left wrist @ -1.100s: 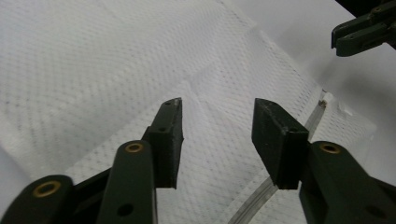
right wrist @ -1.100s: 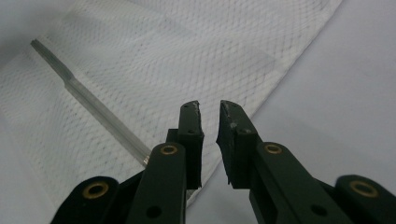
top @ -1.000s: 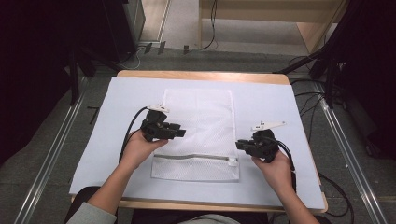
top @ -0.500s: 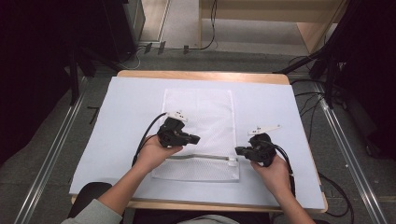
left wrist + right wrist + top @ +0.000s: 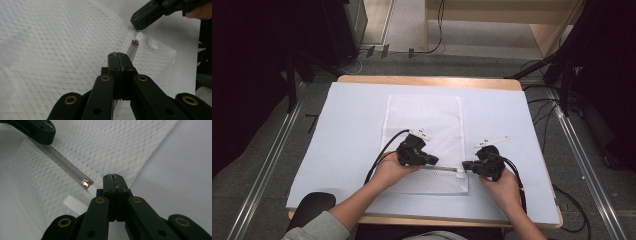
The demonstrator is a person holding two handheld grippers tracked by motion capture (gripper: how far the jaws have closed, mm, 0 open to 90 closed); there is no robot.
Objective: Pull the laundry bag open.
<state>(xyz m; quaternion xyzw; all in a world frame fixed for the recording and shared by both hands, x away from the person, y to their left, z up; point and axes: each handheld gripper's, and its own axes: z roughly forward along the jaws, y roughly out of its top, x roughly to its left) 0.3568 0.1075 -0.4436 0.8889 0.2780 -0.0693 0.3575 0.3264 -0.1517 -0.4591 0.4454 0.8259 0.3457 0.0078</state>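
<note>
The left hand-held gripper [image 5: 431, 161] is closed on the mesh bag [image 5: 424, 122] at its zipper [image 5: 445, 169]. The right hand-held gripper [image 5: 467, 165] is closed at the zipper's end; both hands lie low over the bag.

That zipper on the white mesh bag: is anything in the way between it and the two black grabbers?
Nothing visible. The left gripper sits shut right at the zipper on the mesh bag; the right gripper is shut at its white end tab.

A: What makes up each tool?
B: The left gripper [image 5: 433, 161] and right gripper [image 5: 467, 164] are black, with brass-ringed pivots, black cables and white top plates.
A: Clothing?
B: A grey sleeve [image 5: 319, 227] covers the left arm.
</note>
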